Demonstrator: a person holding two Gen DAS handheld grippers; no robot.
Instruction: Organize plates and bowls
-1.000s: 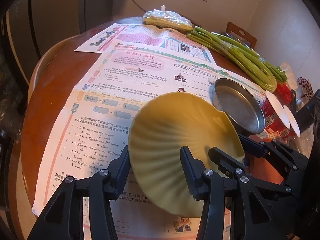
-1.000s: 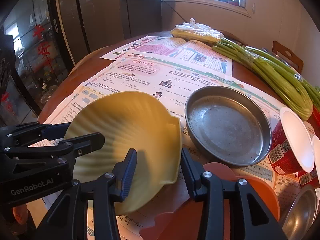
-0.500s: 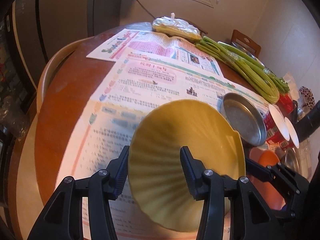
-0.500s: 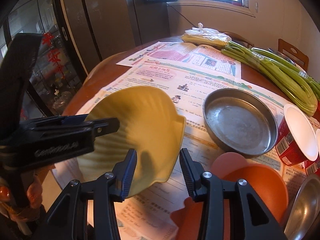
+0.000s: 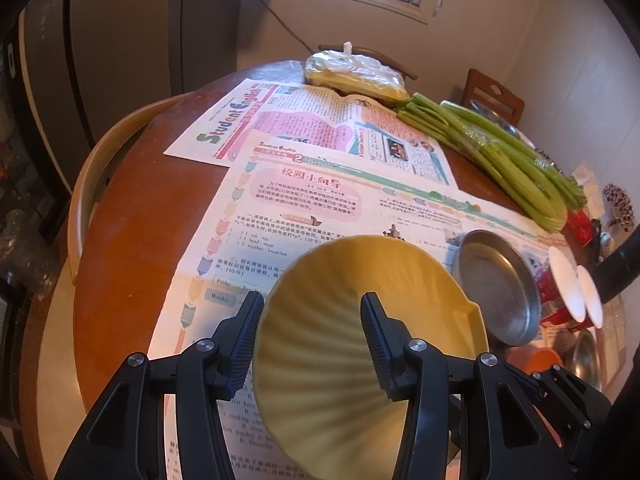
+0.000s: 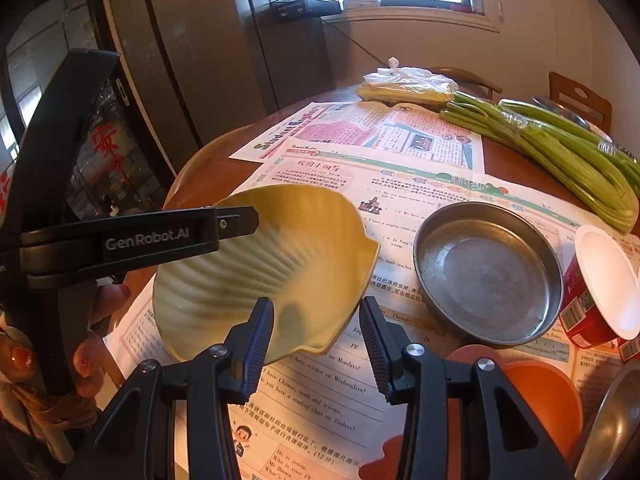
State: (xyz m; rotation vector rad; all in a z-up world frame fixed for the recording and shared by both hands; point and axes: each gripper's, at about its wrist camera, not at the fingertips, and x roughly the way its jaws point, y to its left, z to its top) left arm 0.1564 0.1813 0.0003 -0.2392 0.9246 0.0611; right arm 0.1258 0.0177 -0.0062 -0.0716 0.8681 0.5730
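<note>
The left gripper (image 5: 312, 344) has its jaws clamped on the rim of a pale yellow shell-shaped ribbed plate (image 5: 372, 320), which sits tilted at the lower centre of the left wrist view, raised off the printed newspaper sheets (image 5: 320, 184); nothing lies in it. From the right wrist view the same plate (image 6: 276, 268) fills the left middle, the left gripper's arm across its upper edge. The right gripper (image 6: 316, 340) stands at the bottom centre, jaws at their narrowest with nothing between them. To the right lies a round shallow steel pan (image 6: 488, 276), empty, flat on the paper. Below it, at the lower right, is an orange plastic bowl (image 6: 540, 396), and a red paper cup with a white lid (image 6: 600, 288) leans at the right edge. A bundle of green celery stalks (image 6: 560, 152) runs across the upper right
</note>
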